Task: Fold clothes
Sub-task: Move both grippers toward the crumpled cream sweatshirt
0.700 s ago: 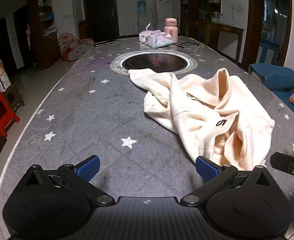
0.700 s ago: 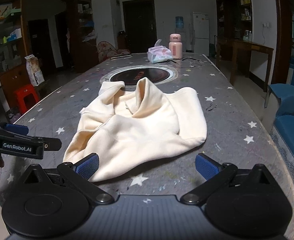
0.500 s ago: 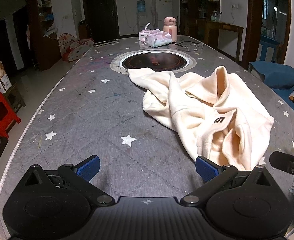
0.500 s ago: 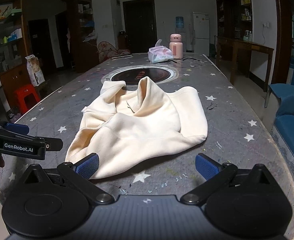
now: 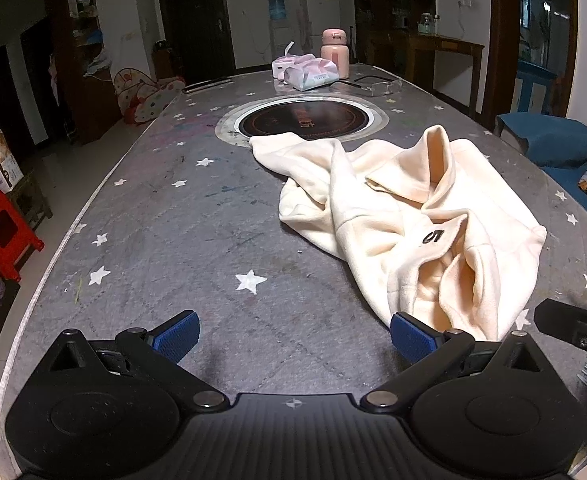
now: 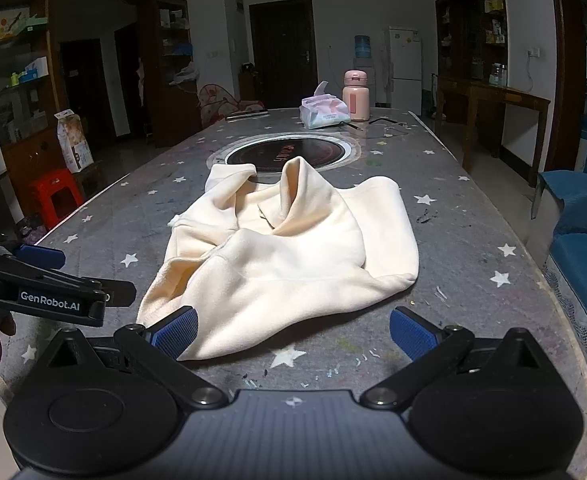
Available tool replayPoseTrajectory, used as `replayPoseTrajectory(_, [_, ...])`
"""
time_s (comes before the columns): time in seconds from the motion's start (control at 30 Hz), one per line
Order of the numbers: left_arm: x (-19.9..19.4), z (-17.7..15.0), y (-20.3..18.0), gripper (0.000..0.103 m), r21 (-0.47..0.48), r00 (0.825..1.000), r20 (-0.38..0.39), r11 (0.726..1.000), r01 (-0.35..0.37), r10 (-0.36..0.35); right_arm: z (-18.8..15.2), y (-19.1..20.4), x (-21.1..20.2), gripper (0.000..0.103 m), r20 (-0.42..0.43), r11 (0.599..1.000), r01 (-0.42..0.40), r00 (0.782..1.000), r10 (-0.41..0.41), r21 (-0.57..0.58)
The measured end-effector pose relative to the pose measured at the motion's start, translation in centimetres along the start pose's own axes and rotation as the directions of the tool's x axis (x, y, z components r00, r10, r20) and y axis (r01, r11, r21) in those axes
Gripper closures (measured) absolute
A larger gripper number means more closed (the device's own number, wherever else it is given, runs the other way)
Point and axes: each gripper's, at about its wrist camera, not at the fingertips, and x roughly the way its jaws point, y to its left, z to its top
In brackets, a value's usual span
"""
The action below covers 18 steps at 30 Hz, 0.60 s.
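A cream sweatshirt (image 5: 405, 208) lies crumpled on the grey star-patterned table (image 5: 173, 240), with a dark "5" mark on one fold. My left gripper (image 5: 293, 334) stands open over bare cloth, its right finger by the garment's near hem. In the right wrist view the sweatshirt (image 6: 293, 252) spreads ahead. My right gripper (image 6: 291, 332) is open too, its left finger just before the near hem. Nothing sits between either pair of fingers. The left gripper's body (image 6: 49, 296) shows at the left of the right wrist view.
A round black hotplate (image 5: 303, 120) is set into the table beyond the garment. A tissue pack (image 5: 309, 74), a pink flask (image 5: 334, 54) and glasses (image 5: 377, 86) stand at the far end. A red stool (image 5: 1, 232) is on the left; blue seats (image 6: 581, 240) on the right.
Both grippers have crept slightly forward toward the sweatshirt's near hem. The garment has not moved and both stay open.
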Motion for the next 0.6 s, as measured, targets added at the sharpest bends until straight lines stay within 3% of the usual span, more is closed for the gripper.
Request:
replayPoseTrajectory(0.33, [0.5, 0.9, -0.2, 0.0, 0.031, 0.998, 0.055, 0.999, -0.02, 0.019, 0.8, 0.0, 0.6, 0.0, 0.0, 1.0, -0.012, 1.0, 0.012, -0.013])
replayPoseTrajectory(0.6, [1.1, 2.4, 0.4, 0.0, 0.025, 0.999, 0.043, 1.0, -0.016, 0.015, 2.0, -0.2, 1.4, 0.0, 0.002, 1.0, -0.018, 1.0, 0.018, -0.022])
